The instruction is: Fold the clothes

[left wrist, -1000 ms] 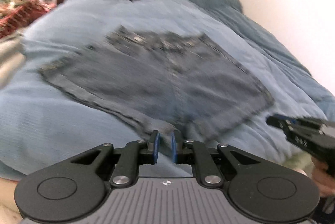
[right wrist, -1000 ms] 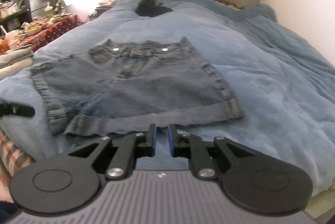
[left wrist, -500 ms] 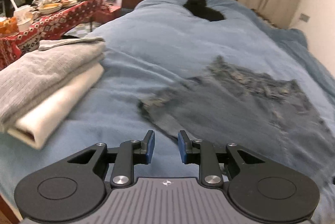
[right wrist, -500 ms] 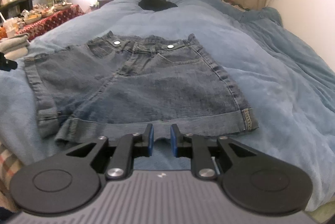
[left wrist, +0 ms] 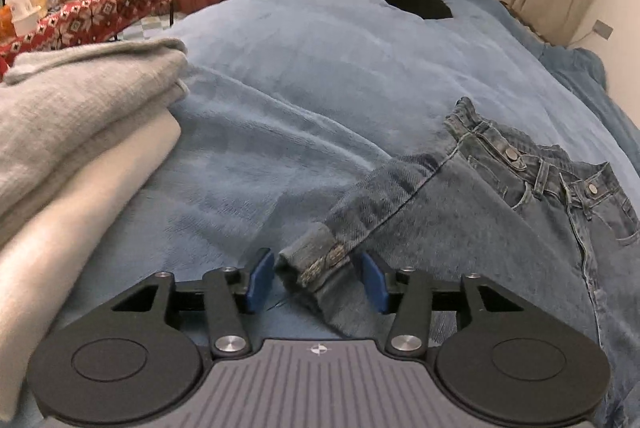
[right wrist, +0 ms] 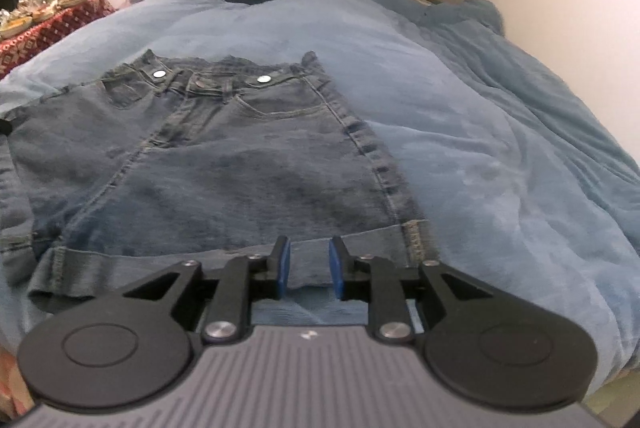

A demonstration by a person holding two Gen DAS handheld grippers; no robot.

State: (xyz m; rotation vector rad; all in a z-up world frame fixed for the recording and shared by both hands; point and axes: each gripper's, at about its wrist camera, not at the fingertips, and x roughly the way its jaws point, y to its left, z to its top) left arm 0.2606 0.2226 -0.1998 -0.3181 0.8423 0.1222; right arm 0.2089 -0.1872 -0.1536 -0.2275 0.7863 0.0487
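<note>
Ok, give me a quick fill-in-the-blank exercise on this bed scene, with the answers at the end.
1. The denim shorts lie flat on a ____ blanket.
2. The cuffed hem corner sits between the open fingers of the ____ gripper.
3. Beside the shorts, the gray folded garment rests on top of a ____ one.

Missing words: blue; left; cream

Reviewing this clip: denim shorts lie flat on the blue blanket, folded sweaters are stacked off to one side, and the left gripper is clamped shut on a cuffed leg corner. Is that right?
Not quite. The left gripper is open: in the left wrist view its blue pads stand apart on either side of the cuffed corner of the denim shorts, not pressing it; its jaws have just been opening. The blue blanket and the folded sweaters are as you say.
</note>
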